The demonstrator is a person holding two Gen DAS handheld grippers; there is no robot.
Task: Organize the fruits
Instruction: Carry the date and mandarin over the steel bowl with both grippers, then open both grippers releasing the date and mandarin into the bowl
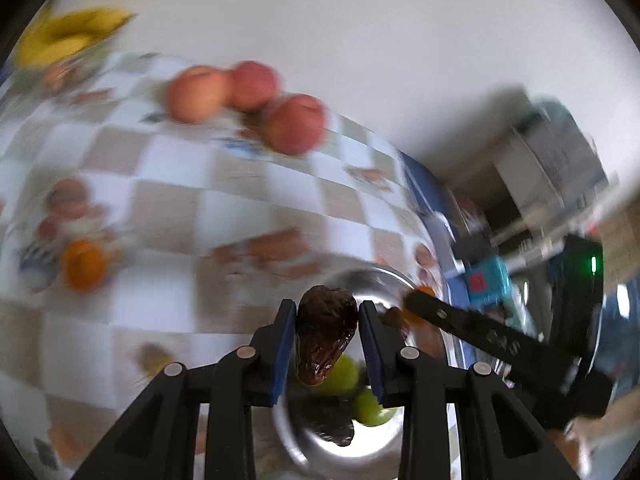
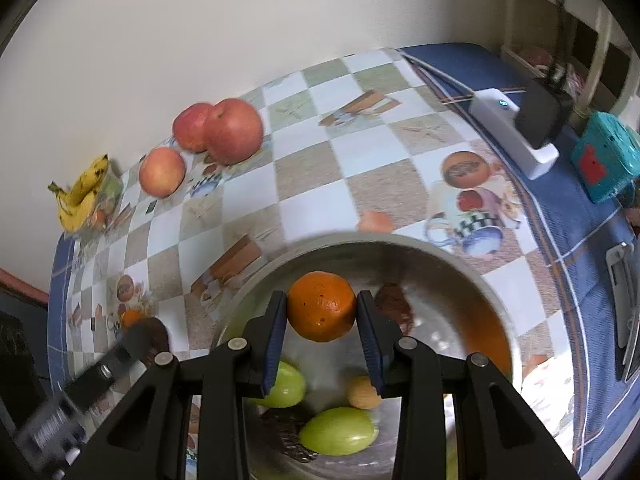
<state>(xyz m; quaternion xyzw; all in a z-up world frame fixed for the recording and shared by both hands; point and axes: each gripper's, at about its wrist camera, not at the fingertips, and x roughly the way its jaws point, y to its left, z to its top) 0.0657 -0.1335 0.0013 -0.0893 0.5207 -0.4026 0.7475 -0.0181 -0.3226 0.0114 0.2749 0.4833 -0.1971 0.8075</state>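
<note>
At the table's (image 2: pixel 312 184) far left corner lies a bunch of bananas (image 2: pixel 82 194), with three apples (image 2: pixel 234 130) along the far edge beside the wall. The left gripper (image 1: pixel 327 334) clamps a dark wrinkled date (image 1: pixel 325 336) above the metal bowl (image 2: pixel 472 268) near the front edge. The right gripper (image 2: pixel 321 322) grasps an orange (image 2: pixel 321 306) over that bowl (two green fruits (image 2: pixel 338 430) lie inside). A teal box (image 2: pixel 606 158) sits at the right edge.

left gripper (image 1: pixel 327 334) clamped, right gripper (image 2: pixel 321 330) clamped
</note>
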